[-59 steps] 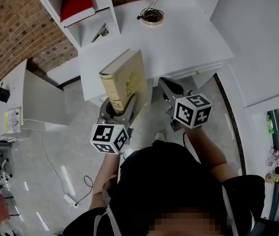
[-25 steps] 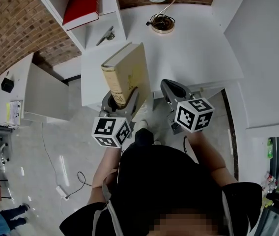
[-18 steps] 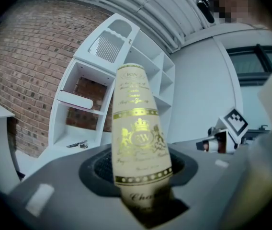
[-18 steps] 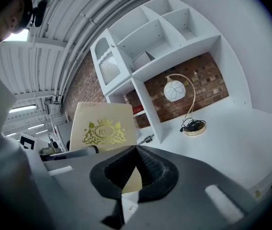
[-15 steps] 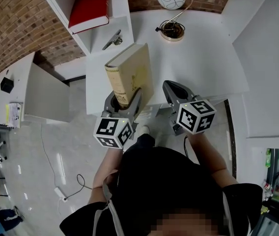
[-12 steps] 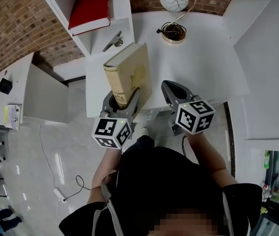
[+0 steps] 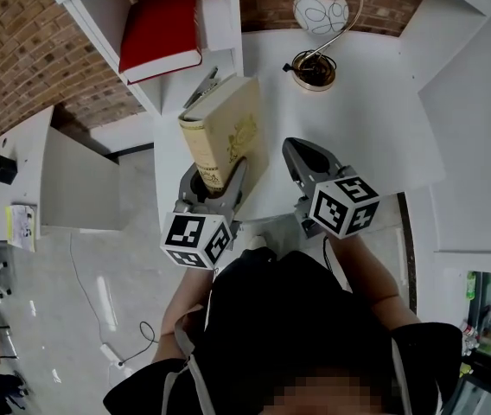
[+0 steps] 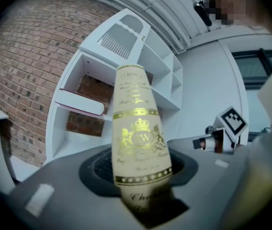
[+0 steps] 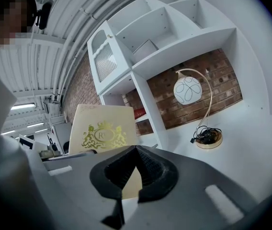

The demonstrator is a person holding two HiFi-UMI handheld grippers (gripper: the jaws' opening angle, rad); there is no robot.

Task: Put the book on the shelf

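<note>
A thick cream book [image 7: 225, 140] with gold print stands upright in my left gripper [image 7: 215, 175], which is shut on its lower end. Its spine [image 8: 138, 138] faces the left gripper view, and its crested cover [image 9: 105, 128] shows in the right gripper view. The book is held over the white desk [image 7: 358, 119], just short of the white shelf unit [image 7: 228, 24]. A red book [image 7: 159, 33] lies flat in a shelf compartment. My right gripper [image 7: 302, 156] is shut and empty, beside the book on its right.
A lamp with a round white shade [image 7: 321, 9] and brass base [image 7: 315, 72] with coiled cord stands on the desk at the back. A small metal object [image 7: 200, 86] lies on the lower shelf. A white side table [image 7: 21, 180] stands at left.
The view has shifted toward the shelf and lamp. The book, still gripped, has come closer to the shelf's open compartments. The right gripper keeps its place beside it.
</note>
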